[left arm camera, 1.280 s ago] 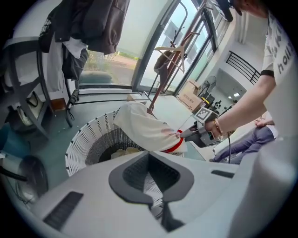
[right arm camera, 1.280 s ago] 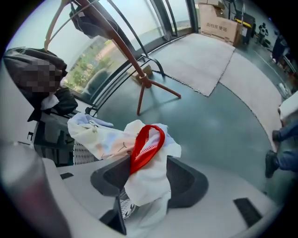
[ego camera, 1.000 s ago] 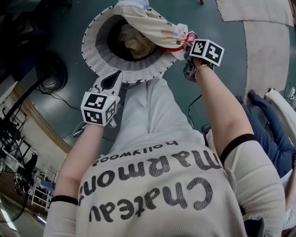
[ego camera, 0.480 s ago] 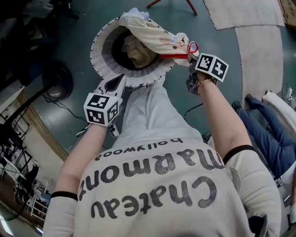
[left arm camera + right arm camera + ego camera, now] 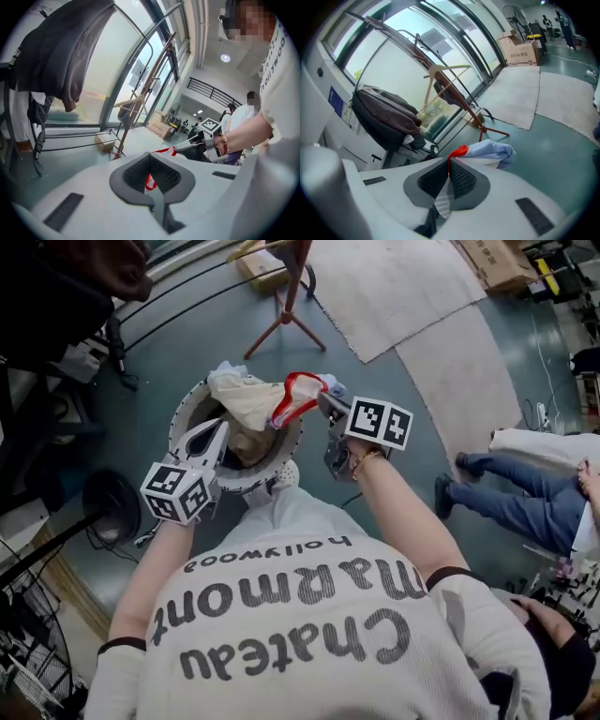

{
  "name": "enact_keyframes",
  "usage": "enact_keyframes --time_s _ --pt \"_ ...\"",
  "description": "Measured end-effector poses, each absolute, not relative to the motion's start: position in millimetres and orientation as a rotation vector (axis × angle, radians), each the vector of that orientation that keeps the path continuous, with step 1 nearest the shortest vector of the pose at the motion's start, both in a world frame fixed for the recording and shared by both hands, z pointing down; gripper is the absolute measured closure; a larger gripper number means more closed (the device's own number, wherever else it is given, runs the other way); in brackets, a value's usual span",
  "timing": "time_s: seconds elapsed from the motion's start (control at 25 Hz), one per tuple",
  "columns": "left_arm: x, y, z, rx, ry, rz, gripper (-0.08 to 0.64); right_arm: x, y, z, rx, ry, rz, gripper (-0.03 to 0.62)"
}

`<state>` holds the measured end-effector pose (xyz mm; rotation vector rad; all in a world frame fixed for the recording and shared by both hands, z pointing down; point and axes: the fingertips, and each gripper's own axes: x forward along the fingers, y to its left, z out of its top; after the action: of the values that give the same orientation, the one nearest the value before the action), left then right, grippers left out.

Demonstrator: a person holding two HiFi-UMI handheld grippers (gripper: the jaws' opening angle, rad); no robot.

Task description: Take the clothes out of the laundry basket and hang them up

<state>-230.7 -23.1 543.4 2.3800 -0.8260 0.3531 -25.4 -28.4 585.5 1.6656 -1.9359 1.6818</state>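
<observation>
Closest in, the left gripper point(image 5: 221, 426) is clenched with nothing gripped between its pads. It points at the near left rim of the laundry basket point(image 5: 185, 420). In the left gripper view point(image 5: 151, 157) a strip of red trim shows through the notch behind the closed tips, and whether it touches them cannot be told. To its right, the right gripper point(image 5: 327, 401) is clamped on the garment point(image 5: 246, 397). The right gripper view point(image 5: 449, 161) shows the red-trimmed edge and a bit of mesh fabric pinched flat between the pads, with a pale blue fold bunched just beyond the tips. The garment is cream with a red border. It hangs from that grip over the basket's right rim and trails down into the basket's mouth. The round white woven basket stands on the teal floor point(image 5: 159, 343). Beyond its far rim a wooden stand point(image 5: 285, 307) rests on splayed legs and carries a bare wooden hanger point(image 5: 446, 70). Pale rugs point(image 5: 398, 292) lie farther off toward the floor's right side, with a cardboard box point(image 5: 519, 49) behind them.
</observation>
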Motion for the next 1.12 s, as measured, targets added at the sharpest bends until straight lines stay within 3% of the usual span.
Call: enact_keyframes --time_s 0.28,0.32,0.44,0.72,0.8,0.96,1.08,1.12 --pt "-214 -55 463 2.533 -0.757 0.118 0.533 -40 -68 448 1.779 -2.299 1.540 0.560" --pt "-213 -55 452 2.550 -0.740 0.088 0.513 -42 -70 430 1.792 -2.351 1.539 0.560" --pt "-207 -49 430 2.591 -0.675 0.043 0.360 -48 -73 377 1.818 -2.522 1.519 0.561" --pt "-164 -36 418 2.574 -0.476 0.074 0.314 -69 -79 282 1.887 -2.649 1.446 0.561" --pt "-149 -37 414 2.581 -0.453 0.089 0.246 -75 -81 255 1.874 -2.718 1.367 0.561" --pt "-138 -57 398 2.683 -0.569 0.140 0.235 -101 -82 189 1.620 -3.033 0.981 0.561" --pt "-133 -68 378 2.721 -0.609 0.087 0.243 -95 -70 171 1.608 -3.079 0.888 0.561" --pt "-131 -68 372 2.729 -0.583 0.064 0.326 -86 -66 168 1.631 -3.083 0.866 0.561"
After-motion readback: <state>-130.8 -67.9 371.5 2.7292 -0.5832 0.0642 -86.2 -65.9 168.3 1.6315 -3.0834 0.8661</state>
